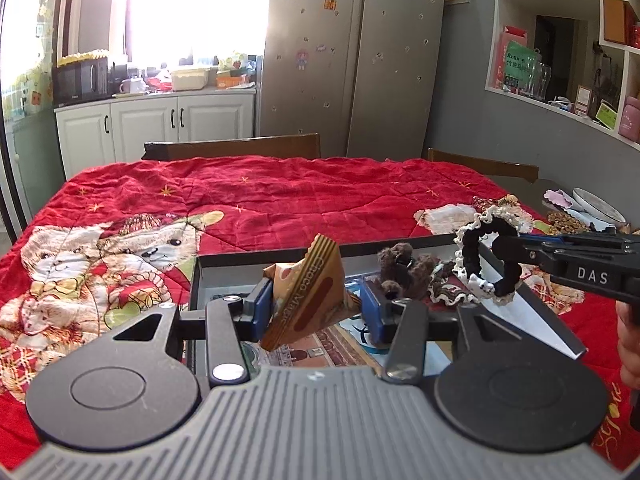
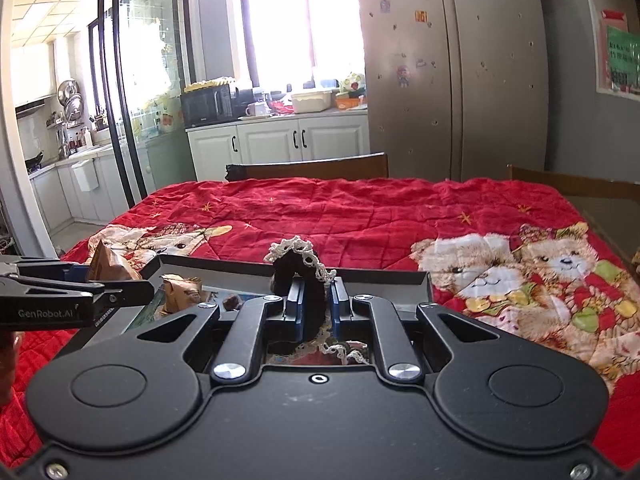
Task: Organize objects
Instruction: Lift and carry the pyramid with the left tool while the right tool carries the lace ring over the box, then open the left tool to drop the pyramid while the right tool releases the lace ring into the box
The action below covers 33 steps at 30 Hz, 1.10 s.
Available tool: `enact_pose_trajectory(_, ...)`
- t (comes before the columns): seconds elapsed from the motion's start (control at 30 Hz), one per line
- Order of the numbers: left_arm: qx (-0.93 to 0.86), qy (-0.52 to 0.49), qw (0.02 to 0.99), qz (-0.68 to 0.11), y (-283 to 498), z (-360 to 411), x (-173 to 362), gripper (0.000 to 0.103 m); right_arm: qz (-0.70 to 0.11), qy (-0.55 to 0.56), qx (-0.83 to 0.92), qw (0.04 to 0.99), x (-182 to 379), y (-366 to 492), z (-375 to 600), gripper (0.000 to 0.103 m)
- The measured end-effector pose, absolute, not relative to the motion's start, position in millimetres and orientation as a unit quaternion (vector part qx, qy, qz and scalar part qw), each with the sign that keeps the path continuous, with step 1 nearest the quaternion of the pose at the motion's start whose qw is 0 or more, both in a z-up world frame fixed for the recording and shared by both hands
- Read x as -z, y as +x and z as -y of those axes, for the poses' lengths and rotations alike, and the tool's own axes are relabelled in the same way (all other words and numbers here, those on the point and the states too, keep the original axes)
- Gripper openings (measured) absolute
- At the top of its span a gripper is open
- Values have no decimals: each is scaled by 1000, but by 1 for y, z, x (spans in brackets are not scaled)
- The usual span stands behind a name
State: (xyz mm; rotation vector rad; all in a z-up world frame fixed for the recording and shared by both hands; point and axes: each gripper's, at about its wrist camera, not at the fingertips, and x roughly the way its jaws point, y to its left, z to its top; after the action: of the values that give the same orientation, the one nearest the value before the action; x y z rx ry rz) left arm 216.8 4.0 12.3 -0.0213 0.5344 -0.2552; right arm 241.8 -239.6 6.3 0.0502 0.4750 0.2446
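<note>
Here the left gripper (image 1: 316, 304) clamps a wrapper (image 1: 308, 292) above the box (image 1: 400, 246); the right gripper (image 2: 316, 300) pinches a scrunchie (image 2: 298, 276) over it, hiding the box's contents.

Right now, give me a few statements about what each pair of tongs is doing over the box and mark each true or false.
1. The left tongs hold a brown snack packet. True.
2. The right tongs are wide open, holding nothing. False: they are shut on a black scrunchie with lace trim.
3. A brown fuzzy scrunchie lies in the box. True.
4. The cloth under the box is plain blue. False: it is red with teddy bears.
</note>
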Motion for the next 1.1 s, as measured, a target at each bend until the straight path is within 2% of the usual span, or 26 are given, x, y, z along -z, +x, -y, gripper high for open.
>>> enact_pose_trajectory(1.1,118,3,944,-309,246,1,32,52,-328,33,-135,935,51,285,223,13)
